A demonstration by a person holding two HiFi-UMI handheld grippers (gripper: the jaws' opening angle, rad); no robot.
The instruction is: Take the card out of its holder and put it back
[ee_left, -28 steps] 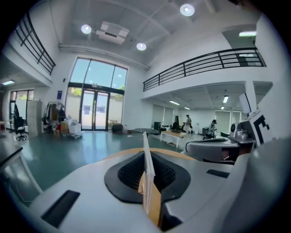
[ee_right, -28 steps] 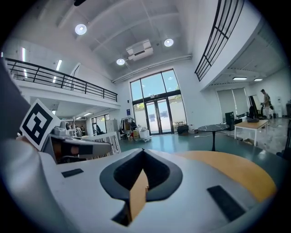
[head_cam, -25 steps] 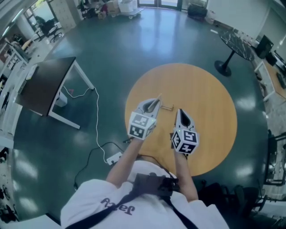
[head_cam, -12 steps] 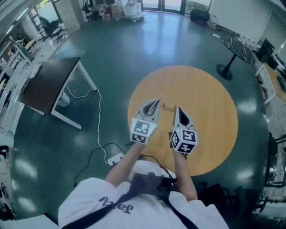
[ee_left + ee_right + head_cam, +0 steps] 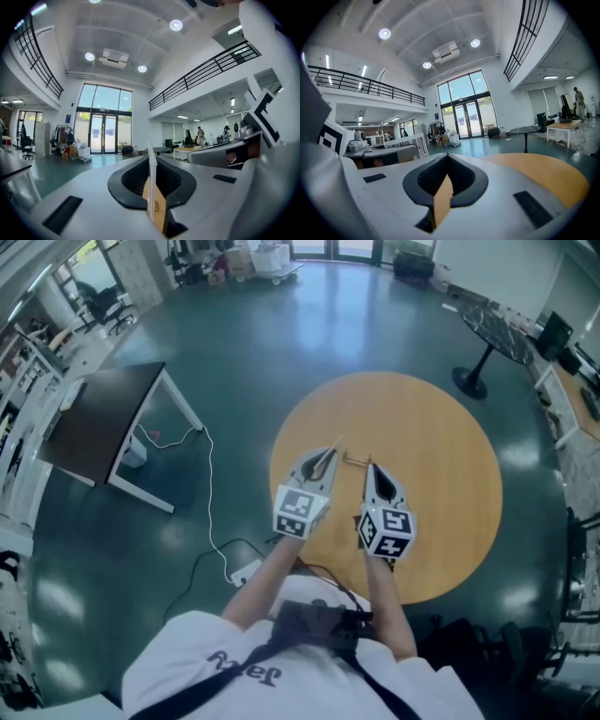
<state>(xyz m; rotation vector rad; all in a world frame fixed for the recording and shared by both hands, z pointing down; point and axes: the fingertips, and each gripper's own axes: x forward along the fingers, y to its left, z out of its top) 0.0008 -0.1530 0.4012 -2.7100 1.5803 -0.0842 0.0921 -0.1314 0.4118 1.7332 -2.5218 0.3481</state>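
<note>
A round wooden table [image 5: 441,474] fills the head view. On it stands the small wooden card holder [image 5: 354,461], with nothing seen in it. My left gripper [image 5: 330,451] hovers just left of the holder, shut on a thin white card [image 5: 336,442]. In the left gripper view the card [image 5: 152,180] stands edge-on, pinched by the jaws [image 5: 151,158]. My right gripper [image 5: 371,468] is just right of the holder, shut with nothing in it [image 5: 447,156]. From the right gripper view the card's striped face [image 5: 410,144] shows at left.
A dark rectangular desk [image 5: 98,418] stands on the floor to the left, with a white cable and power strip [image 5: 239,570] near the person's feet. A small black round table [image 5: 495,332] is at the far right. The wooden table's edge is close to the person's body.
My right gripper has edged a little toward the holder. The left gripper keeps hold of the card in nearly the same spot.
</note>
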